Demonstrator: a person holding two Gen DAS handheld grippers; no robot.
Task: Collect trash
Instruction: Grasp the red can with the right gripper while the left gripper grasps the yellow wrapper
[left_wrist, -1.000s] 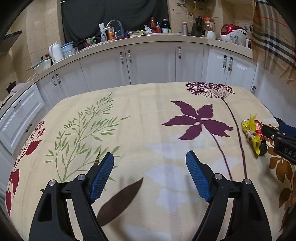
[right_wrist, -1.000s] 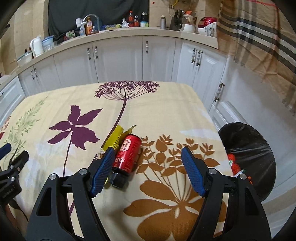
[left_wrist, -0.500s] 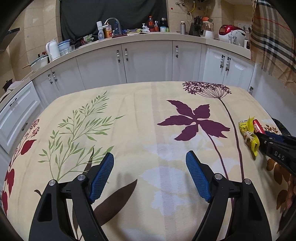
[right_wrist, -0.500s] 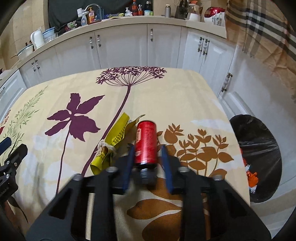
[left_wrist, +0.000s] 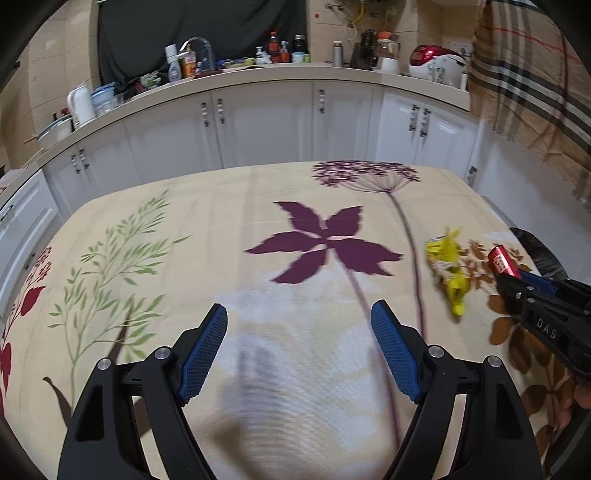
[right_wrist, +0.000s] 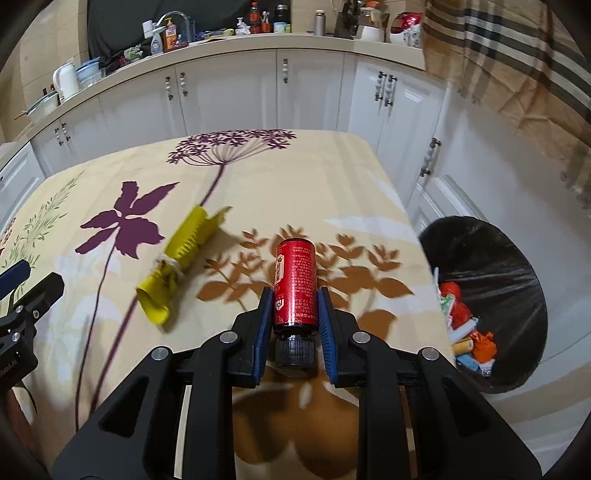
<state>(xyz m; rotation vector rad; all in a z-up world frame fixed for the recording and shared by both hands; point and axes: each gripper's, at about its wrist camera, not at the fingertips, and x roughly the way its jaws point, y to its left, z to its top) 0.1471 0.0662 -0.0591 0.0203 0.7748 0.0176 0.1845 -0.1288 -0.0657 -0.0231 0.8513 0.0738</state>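
Note:
My right gripper (right_wrist: 295, 317) is shut on a red bottle (right_wrist: 295, 282) with a black cap, held lifted above the floral tablecloth (right_wrist: 258, 177). The bottle also shows in the left wrist view (left_wrist: 501, 261), held by my right gripper (left_wrist: 517, 280). A crumpled yellow wrapper (right_wrist: 177, 258) lies on the cloth left of the bottle; it also shows in the left wrist view (left_wrist: 448, 269). My left gripper (left_wrist: 299, 347) is open and empty over the cloth, well left of the wrapper. A black-lined trash bin (right_wrist: 498, 295) with several pieces of trash stands right of the table.
White cabinets (right_wrist: 240, 96) and a cluttered counter (left_wrist: 258, 70) run behind the table. A plaid curtain (right_wrist: 517, 55) hangs at the right. The table's right edge (right_wrist: 410, 229) lies close to the bin.
My right gripper closed on the red bottle and lifted it off the cloth, away from the yellow wrapper. My left gripper shifted slightly and stayed open.

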